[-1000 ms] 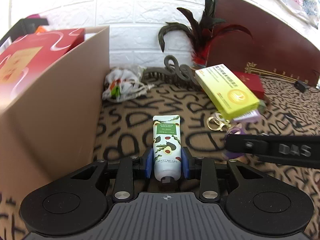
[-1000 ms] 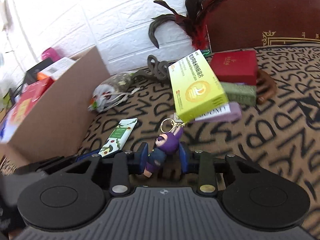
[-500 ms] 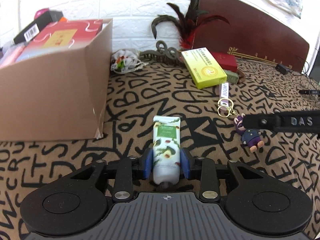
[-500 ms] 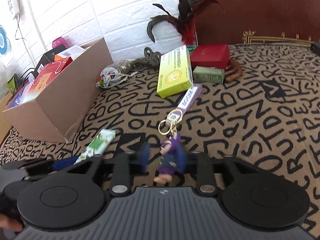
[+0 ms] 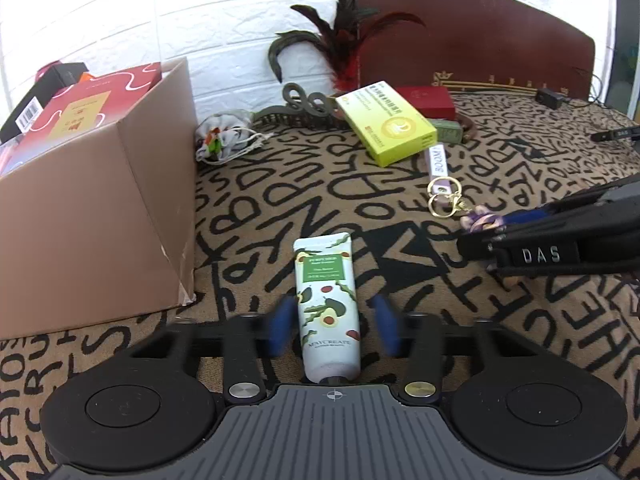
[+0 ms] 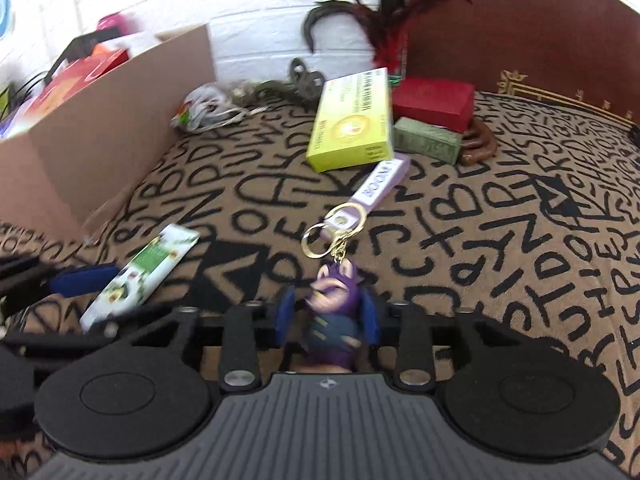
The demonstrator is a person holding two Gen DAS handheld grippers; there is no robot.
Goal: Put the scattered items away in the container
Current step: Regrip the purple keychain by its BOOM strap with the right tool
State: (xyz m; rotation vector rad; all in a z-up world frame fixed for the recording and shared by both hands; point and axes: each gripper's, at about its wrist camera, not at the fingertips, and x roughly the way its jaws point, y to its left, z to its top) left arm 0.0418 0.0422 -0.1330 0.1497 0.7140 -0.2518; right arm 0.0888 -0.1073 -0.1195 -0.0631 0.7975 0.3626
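A white hand-cream tube printed with avocados (image 5: 326, 300) is seen lying flat on a brown cloth printed with black letters (image 5: 280, 192), cap end toward the camera, between the blue pads of the left hand-held gripper (image 5: 332, 320). The jaws are closing around the tube; the pads are blurred, and a sliver of cloth is still visible between the right-hand pad and the tube.

A purple cartoon-figure keyring (image 6: 332, 304) is framed by the right hand-held gripper (image 6: 328, 316), whose jaws are closing too. Its pads are drawn up close on both sides, though it cannot be told through the blur whether they press on the figure. The keyring's gold rings (image 6: 320, 236) and lilac strap (image 6: 380, 184) are stretched out on the cloth ahead.

An open brown cardboard box (image 5: 100, 220), already filled with red packets, is set to the left, near the tube. A yellow-green carton (image 5: 386, 122), a dark red box (image 5: 430, 100) and a small drawstring pouch (image 5: 222, 140) are left scattered further back.
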